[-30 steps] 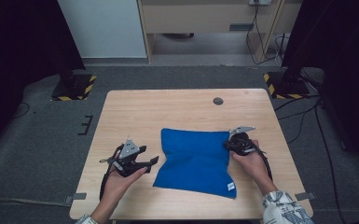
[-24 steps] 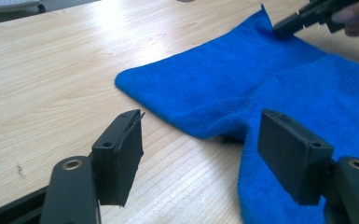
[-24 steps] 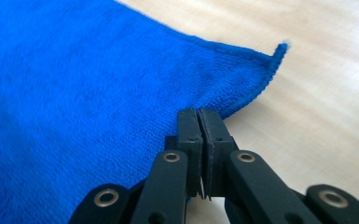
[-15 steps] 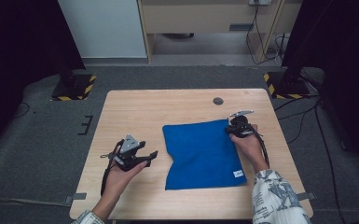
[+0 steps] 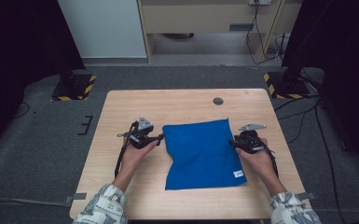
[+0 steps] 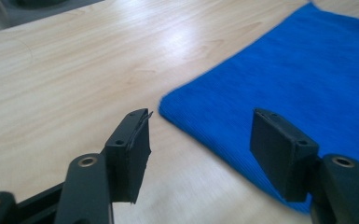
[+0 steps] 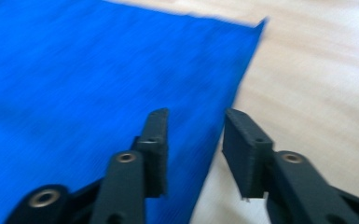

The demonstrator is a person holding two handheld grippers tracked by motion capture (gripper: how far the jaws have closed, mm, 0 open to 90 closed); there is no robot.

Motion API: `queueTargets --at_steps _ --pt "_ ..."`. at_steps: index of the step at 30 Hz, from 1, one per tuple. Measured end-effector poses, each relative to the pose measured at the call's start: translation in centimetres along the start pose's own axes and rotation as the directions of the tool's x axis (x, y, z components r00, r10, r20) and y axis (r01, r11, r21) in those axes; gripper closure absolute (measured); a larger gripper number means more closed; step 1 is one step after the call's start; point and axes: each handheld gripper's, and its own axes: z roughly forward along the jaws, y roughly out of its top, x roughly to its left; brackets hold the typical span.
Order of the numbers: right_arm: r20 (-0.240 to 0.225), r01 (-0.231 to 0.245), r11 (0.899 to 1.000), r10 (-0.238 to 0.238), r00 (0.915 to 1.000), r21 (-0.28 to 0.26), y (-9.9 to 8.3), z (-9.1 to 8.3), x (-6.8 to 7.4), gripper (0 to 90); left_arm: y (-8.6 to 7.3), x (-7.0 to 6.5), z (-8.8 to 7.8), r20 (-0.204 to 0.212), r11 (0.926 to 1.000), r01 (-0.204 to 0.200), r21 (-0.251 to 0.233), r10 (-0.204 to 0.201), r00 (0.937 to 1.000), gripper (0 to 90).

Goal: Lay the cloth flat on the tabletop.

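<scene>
1. High view: the blue cloth [image 5: 202, 154] lies at centre frame on the wooden table [image 5: 121, 112], now squarer than half a second ago. The left gripper [image 5: 161, 136] has moved up to its left edge. A small white tag [image 5: 238, 173] sits at the cloth's lower right, its writing unreadable.
2. Left gripper view: the jaws are spread wide, empty, straddling the cloth's corner [image 6: 168, 100].
3. Right gripper view: the right gripper [image 7: 194, 123] has its jaws parted over the cloth's edge, having let go; likely repositioning for a fold.

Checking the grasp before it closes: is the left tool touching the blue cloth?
Apart. In the left gripper view the open left tool hangs above the blue cloth's corner, its jaws closed on nothing.
</scene>
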Motion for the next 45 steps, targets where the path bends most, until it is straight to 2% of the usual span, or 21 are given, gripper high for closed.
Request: queueTargets --at_steps 2,6,8,10,11,14,18,20,23,25,28,31,32,35,36,37,39,41,43,44,45 --pt "-0.01 0.012 1.0 -0.011 0.9999 0.013 -0.8 -0.6 0.5 64.4 0.2 0.2 1.1 0.001 0.9998 0.01 0.016 -0.01 0.9999 39.7" --pt "0.005 0.002 1.0 -0.002 1.0 0.028 -1.5 -0.6 0.6 66.0 0.1 -0.1 2.7 -0.011 0.9976 -0.013 0.069 0.014 0.9998 42.4" --pt "0.007 0.011 0.999 -0.012 0.9999 0.041 -1.5 -0.4 0.4 72.8 0.1 -0.3 3.0 -0.009 0.9972 -0.022 0.071 0.023 0.9997 43.0" --pt "-0.004 0.022 0.999 -0.022 0.9998 0.05 -1.5 -0.3 0.4 86.5 0.1 -0.3 3.0 -0.013 0.9978 -0.021 0.063 0.022 0.9997 43.6" --pt "-0.001 0.024 0.998 -0.024 0.9997 0.053 -1.5 -0.4 0.4 87.9 0.1 -0.3 3.0 -0.011 0.9981 -0.017 0.058 0.018 0.9998 44.0" --pt "0.015 0.031 0.997 -0.032 0.9994 0.066 -1.6 -0.8 0.2 88.6 0.2 -0.1 3.1 -0.007 0.9986 -0.001 0.052 0.002 1.0 46.1" --pt "0.039 -0.004 0.997 0.001 0.9993 0.074 -2.3 -2.3 -0.5 87.8 0.4 0.0 3.5 0.026 0.9989 0.022 0.043 -0.023 0.9994 48.8" --pt "0.031 -0.018 0.998 0.016 0.9994 0.066 -2.8 -2.9 -0.8 84.6 0.5 -0.2 3.9 0.06 0.9982 0.038 0.047 -0.041 0.9974 49.7" --pt "0.014 -0.031 0.998 0.03 0.9995 0.047 -3.1 -3.2 -1.1 76.0 1.0 -0.8 4.8 0.075 0.9983 0.036 0.046 -0.039 0.9964 49.7" --pt "0.006 -0.037 0.998 0.037 0.9993 0.041 -3.1 -3.1 -1.1 76.9 1.2 -1.0 5.5 0.074 0.9976 0.019 0.067 -0.024 0.997 50.1" --pt "0.0 -0.024 0.998 0.024 0.9997 0.054 -3.1 -2.8 -0.9 82.4 1.3 -1.1 6.3 0.075 0.9963 0.033 0.079 -0.039 0.9964 52.4" --pt "0.001 -0.009 0.998 0.009 1.0 0.058 -3.2 -2.4 -0.9 85.7 1.1 -1.1 7.1 0.075 0.9926 0.032 0.118 -0.041 0.9964 59.7" --pt "-0.002 -0.01 0.998 0.01 0.9999 0.057 -3.2 -2.4 -0.9 86.2 1.0 -1.1 7.3 0.081 0.9928 0.035 0.114 -0.044 0.9957 62.0" --pt "-0.007 -0.009 0.998 0.009 0.9999 0.057 -3.3 -2.5 -1.0 86.7 1.0 -1.3 7.6 0.116 0.9945 0.017 0.103 -0.029 0.9928 78.5" --pt "-0.007 -0.008 0.998 0.008 0.9999 0.056 -3.3 -2.5 -1.0 86.9 1.1 -1.3 7.7 0.128 0.9939 0.027 0.107 -0.041 0.991 86.9" --pt "-0.008 -0.009 0.998 0.009 0.9999 0.055 -3.3 -2.5 -1.1 87.0 1.2 -1.4 7.7 0.123 0.9927 0.028 0.117 -0.043 0.9915 89.0" --pt "-0.008 -0.008 0.999 0.009 0.9999 0.054 -3.3 -2.4 -1.1 87.0 1.6 -1.6 7.6 0.109 0.9921 0.024 0.123 -0.038 0.9934 89.5" --pt "-0.01 -0.008 0.999 0.009 0.9999 0.054 -3.3 -2.5 -1.1 87.0 2.2 -2.0 7.1 0.082 0.9952 0.024 0.095 -0.032 0.9961 89.5" --pt "-0.009 -0.012 0.999 0.012 0.9999 0.045 -3.3 -2.5 -1.2 87.0 3.1 -3.0 6.4 0.05 0.9972 -0.016 0.073 0.013 0.9987 89.4" --pt "-0.011 -0.015 0.999 0.015 0.9998 0.046 -3.3 -2.5 -1.2 87.0 3.7 -3.7 6.1 0.051 0.9965 -0.048 0.068 0.045 0.9977 89.4" --pt "-0.009 -0.015 0.999 0.015 0.9998 0.045 -3.3 -2.5 -1.2 86.9 4.0 -4.2 6.0 0.06 0.9961 -0.057 0.067 0.053 0.9968 89.3"
